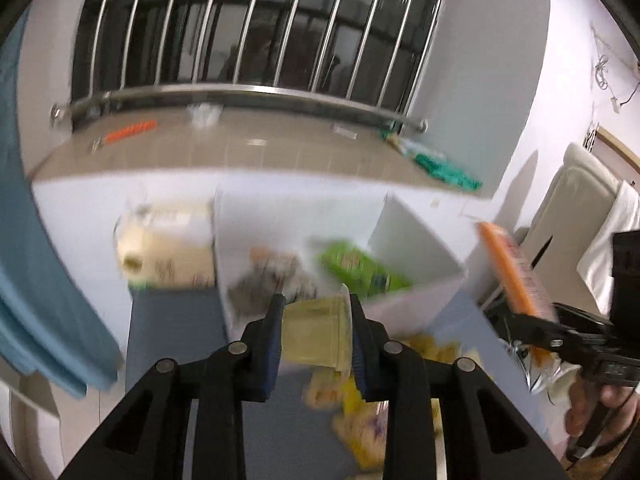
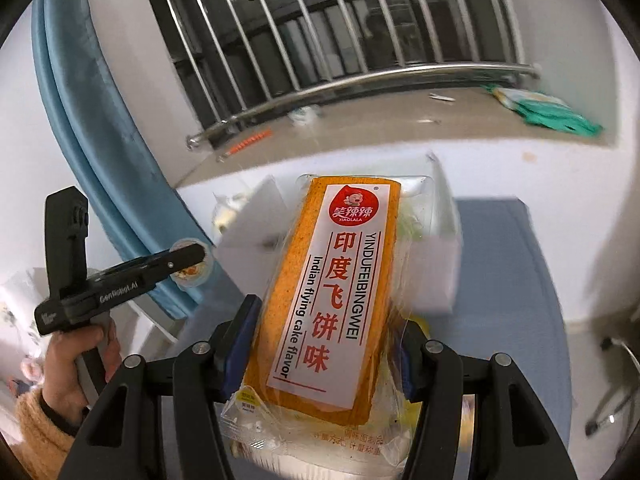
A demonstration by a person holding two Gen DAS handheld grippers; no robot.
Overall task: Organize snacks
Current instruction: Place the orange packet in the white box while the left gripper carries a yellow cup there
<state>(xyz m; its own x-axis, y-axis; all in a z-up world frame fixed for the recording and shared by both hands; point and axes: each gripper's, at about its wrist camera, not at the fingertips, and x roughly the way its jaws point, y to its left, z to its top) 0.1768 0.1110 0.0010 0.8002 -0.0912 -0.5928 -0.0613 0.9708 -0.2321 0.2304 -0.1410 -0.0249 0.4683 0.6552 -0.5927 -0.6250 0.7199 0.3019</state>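
Bin [image 1: 416, 256] (white, snacks inside) ahead; left tool [image 1: 316, 336] clamps pale cup [image 1: 316, 332], right tool [image 2: 324, 344] orange pack [image 2: 340, 280].

Orange snack pack [image 2: 328, 292] upright, pale cup [image 1: 316, 332] clamped

- Right hand-held gripper [image 2: 324, 344] clamped on orange snack pack [image 2: 332, 292], label "Indian flying cake flavor", pack pointing up & away.
- White box [image 2: 436, 268] just behind pack, on blue mat [image 2: 520, 280].
- Left hand-held gripper [image 2: 188, 258] at left edge, gripping small round cup [image 2: 191, 266]; hand [image 2: 76, 364] on its handle.
- Blue curtain [image 2: 100, 140] behind; window bars [image 2: 340, 32] w/ sill [image 2: 400, 120] above.
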